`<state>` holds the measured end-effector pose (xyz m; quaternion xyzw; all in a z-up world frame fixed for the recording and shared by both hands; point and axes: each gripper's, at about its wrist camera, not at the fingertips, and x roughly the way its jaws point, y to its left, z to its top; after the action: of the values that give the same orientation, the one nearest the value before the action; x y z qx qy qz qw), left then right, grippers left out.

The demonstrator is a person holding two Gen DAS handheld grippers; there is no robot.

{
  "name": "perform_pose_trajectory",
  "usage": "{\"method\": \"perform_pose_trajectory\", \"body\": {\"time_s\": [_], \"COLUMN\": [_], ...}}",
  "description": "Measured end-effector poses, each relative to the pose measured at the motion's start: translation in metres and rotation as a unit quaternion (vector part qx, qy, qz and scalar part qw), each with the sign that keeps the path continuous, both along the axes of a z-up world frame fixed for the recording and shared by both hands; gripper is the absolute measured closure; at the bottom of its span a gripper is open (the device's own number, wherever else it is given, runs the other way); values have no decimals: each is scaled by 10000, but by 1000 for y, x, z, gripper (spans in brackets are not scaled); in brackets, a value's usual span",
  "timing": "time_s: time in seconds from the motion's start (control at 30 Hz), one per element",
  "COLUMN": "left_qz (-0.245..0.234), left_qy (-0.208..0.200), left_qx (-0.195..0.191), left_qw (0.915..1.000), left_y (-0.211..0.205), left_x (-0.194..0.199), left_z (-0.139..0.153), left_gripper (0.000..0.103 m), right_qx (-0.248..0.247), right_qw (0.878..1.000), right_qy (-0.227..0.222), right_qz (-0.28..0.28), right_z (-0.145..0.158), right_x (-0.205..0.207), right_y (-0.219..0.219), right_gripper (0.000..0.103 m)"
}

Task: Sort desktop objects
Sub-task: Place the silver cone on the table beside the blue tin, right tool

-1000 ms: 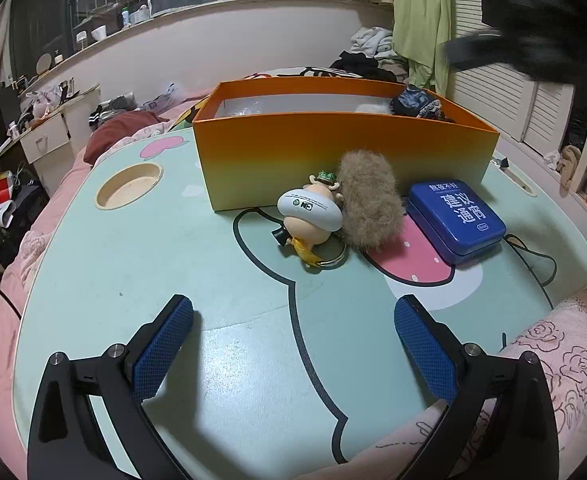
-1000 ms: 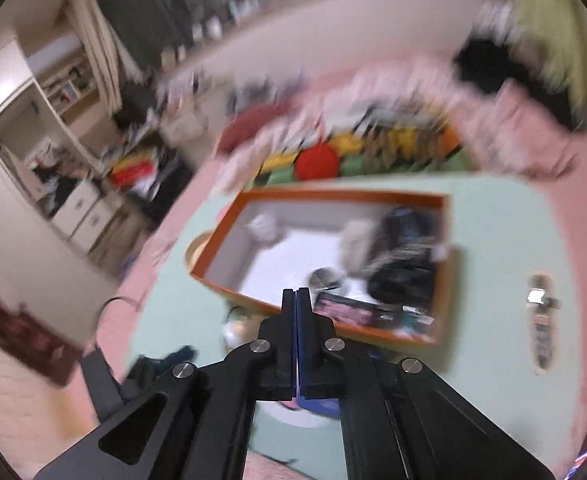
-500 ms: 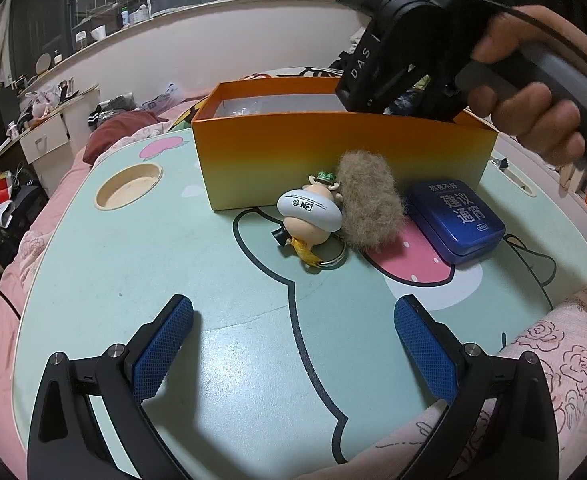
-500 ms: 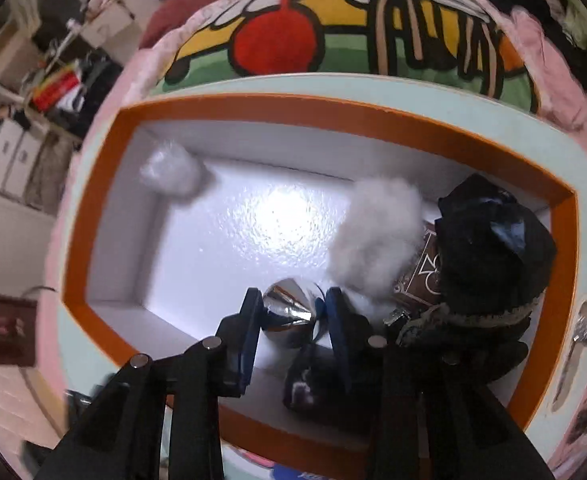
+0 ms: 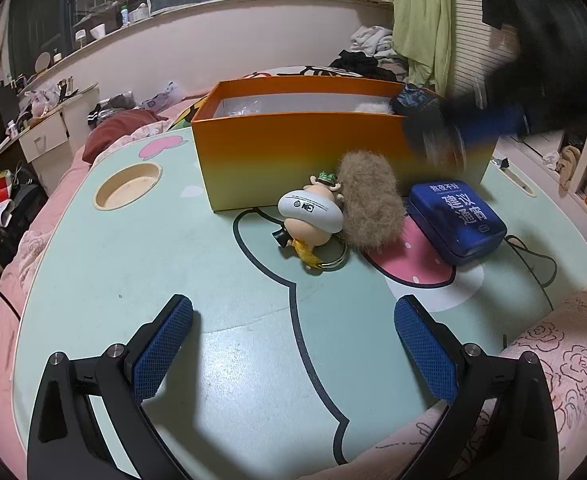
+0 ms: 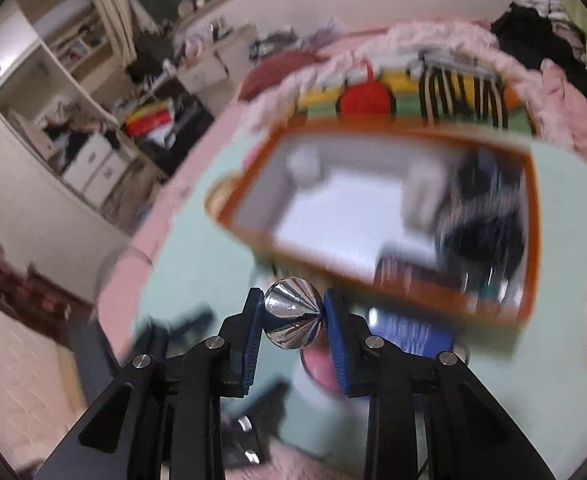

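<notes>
My right gripper point(image 6: 293, 314) is shut on a shiny silver cone-shaped object point(image 6: 293, 313) and holds it in the air above the table, in front of the orange box point(image 6: 373, 280). It shows as a dark blur in the left wrist view point(image 5: 473, 128). My left gripper point(image 5: 293, 352) is open and empty low over the mint-green table point(image 5: 173, 260). In front of the orange box point(image 5: 293, 160) lie a small figurine keychain point(image 5: 309, 216), a brown fur pompom point(image 5: 369, 204) and a blue tin point(image 5: 455, 220).
The box holds a white fluffy ball, dark fabric items and a small dark box, blurred in the right wrist view. A round cup recess point(image 5: 127, 186) sits at the table's left. A black cable point(image 5: 533, 252) runs along the right side. Pink bedding surrounds the table.
My right gripper went down into the box, closed on the silver object and has lifted it out, moving back and up fast. My left gripper has not moved.
</notes>
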<state>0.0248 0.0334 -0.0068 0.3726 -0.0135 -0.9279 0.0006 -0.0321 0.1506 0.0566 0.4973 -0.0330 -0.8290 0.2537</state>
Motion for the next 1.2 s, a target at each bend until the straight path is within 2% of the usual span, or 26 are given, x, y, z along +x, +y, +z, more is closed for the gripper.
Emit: {"method": "perform_pose_trajectory", "body": {"time_s": [0.07,0.1,0.2,0.27,0.33,0.4,0.5,0.6,0.67,0.73,0.87,1.2], "left_qz": [-2,-1,1,1,1,3,16,26,29,28,31,24], "left_qy": [-8,-15,-26,-28,-25,-25,-12,1,-1,1,6,-1], "left_qx": [0,-2,4,5,5,8,8,8,8,-9,-8,-7], "left_qw": [10000,10000,10000,10000,10000,10000,10000,10000,10000,10000,10000,10000], "left_y": [0,0,-1,-1,-1,-1,-1,-1,-1,-1,-1,0], "left_x": [0,-1,-2,-2,-2,-2,-2,-2,-3,-3,-2,-2], "left_z": [0,0,0,-1,0,0,0,0,0,-1,-1,-1], "left_gripper": [2,2,2,2,2,2,2,2,2,2,2,2], "right_qx": [405,444,147,32,-68,-46,453,734,1047,847,1055,972], "right_qw": [9983,9978,9984,9965,9913,9863,9797,9799,9790,9808,9790,9782], "right_qy": [287,342,484,747,1203,1568,1861,1794,1649,1569,1595,1685], "right_qz": [-296,-353,-257,-384,-524,-516,-594,-481,-584,-786,-713,-729], "right_z": [-13,-16,-22,-17,-7,-1,-5,-28,-48,-57,-66,-70], "right_x": [-8,-10,-21,-15,9,37,78,103,109,102,87,86], "right_y": [-2,-3,-5,0,6,12,21,26,31,45,43,49], "right_gripper": [74,73,72,70,52,41,36,17,15,1,0,0]}}
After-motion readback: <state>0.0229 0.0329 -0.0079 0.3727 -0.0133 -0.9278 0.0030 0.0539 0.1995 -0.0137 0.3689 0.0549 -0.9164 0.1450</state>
